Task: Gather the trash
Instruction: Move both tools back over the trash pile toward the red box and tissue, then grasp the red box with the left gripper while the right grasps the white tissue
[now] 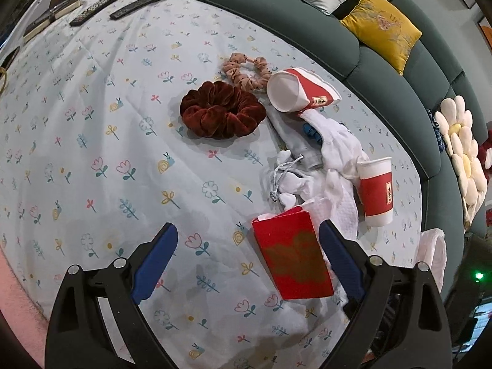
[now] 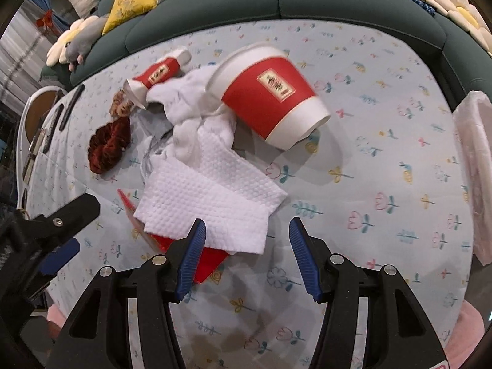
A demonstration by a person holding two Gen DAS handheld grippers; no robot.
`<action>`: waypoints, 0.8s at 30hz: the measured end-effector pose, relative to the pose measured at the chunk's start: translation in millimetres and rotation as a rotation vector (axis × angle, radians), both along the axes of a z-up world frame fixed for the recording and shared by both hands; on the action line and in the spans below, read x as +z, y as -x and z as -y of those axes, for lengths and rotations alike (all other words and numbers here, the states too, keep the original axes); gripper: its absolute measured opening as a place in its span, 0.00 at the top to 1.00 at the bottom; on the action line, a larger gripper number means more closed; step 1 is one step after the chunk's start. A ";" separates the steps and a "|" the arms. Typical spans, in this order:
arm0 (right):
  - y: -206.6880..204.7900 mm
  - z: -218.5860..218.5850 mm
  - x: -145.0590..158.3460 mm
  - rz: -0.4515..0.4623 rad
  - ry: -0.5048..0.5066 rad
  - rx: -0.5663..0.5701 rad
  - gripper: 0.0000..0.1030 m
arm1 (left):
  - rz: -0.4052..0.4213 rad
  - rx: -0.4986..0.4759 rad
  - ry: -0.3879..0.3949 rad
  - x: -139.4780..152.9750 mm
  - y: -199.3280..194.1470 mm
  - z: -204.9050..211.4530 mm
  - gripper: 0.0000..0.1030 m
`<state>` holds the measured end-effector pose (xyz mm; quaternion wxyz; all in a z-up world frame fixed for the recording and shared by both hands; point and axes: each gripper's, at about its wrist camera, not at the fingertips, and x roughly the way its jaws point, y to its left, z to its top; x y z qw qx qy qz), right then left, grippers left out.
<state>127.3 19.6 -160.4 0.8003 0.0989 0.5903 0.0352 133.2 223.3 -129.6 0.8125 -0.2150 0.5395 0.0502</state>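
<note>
Trash lies on a floral tablecloth (image 1: 92, 123). A red packet (image 1: 292, 258) lies flat just inside my open left gripper (image 1: 246, 246), near its right finger. White paper towels (image 1: 335, 166) are crumpled beyond it. A red-and-white paper cup (image 1: 376, 190) stands upside down on the right; a second cup (image 1: 301, 89) lies on its side farther back. In the right wrist view, my open right gripper (image 2: 247, 243) hovers over the towel's (image 2: 212, 196) near edge, with the red packet (image 2: 209, 255) under it. The near cup (image 2: 270, 92) tilts over; the far cup (image 2: 156, 75) lies behind.
A dark red scrunchie (image 1: 221, 109) and a tan scrunchie (image 1: 246, 70) lie mid-table. Remotes (image 1: 98, 7) and books sit at the far left. A green sofa (image 1: 384, 70) with cushions curves behind. A pink plastic bag (image 2: 475, 178) hangs at the table's right edge.
</note>
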 end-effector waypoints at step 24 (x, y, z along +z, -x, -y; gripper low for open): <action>37.5 75.4 28.4 0.046 -0.018 -0.113 0.92 | -0.094 -0.128 0.013 -35.9 -1.4 57.7 0.39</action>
